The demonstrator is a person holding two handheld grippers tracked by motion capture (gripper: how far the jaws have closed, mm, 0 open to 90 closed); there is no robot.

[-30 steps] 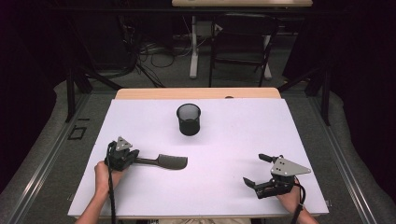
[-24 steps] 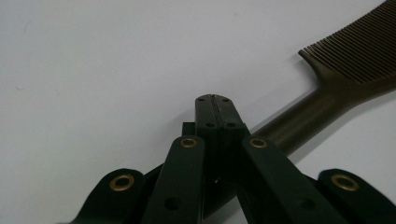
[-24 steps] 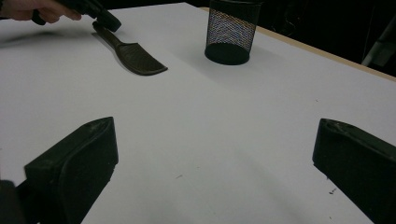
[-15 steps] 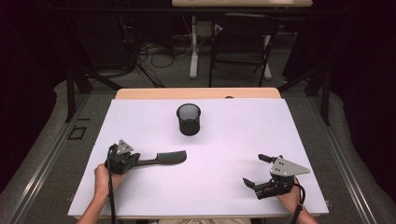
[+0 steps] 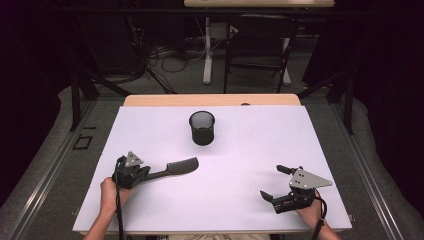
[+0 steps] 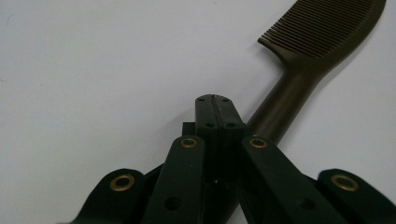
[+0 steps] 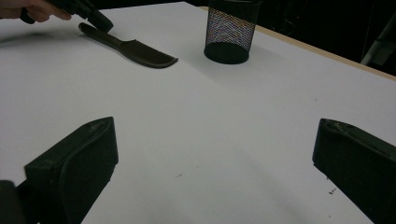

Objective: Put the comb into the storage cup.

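A dark comb (image 5: 172, 167) lies on the white table at front left, its toothed head pointing right and slightly away. My left gripper (image 5: 142, 172) sits at the handle end with its jaws pressed together. In the left gripper view the gripper (image 6: 212, 100) shows no gap, and the comb (image 6: 299, 70) handle runs out from under its right jaw, not from between the jaws. My right gripper (image 5: 271, 181) is at front right, open wide, with nothing between the jaws. The right gripper view shows the right gripper (image 7: 215, 154), the comb (image 7: 135, 49) and the left gripper (image 7: 100, 21) farther off.
A black mesh cup (image 5: 202, 127) stands upright at the middle back of the white table (image 5: 250, 210); the right gripper view has the cup (image 7: 231, 32) beyond the comb. A wooden edge (image 5: 210, 100) borders the far side. Chairs, table legs and cables are on the floor behind.
The comb has turned on the table: its head swung away from me while the handle end stayed at the left gripper. The right gripper has not moved.
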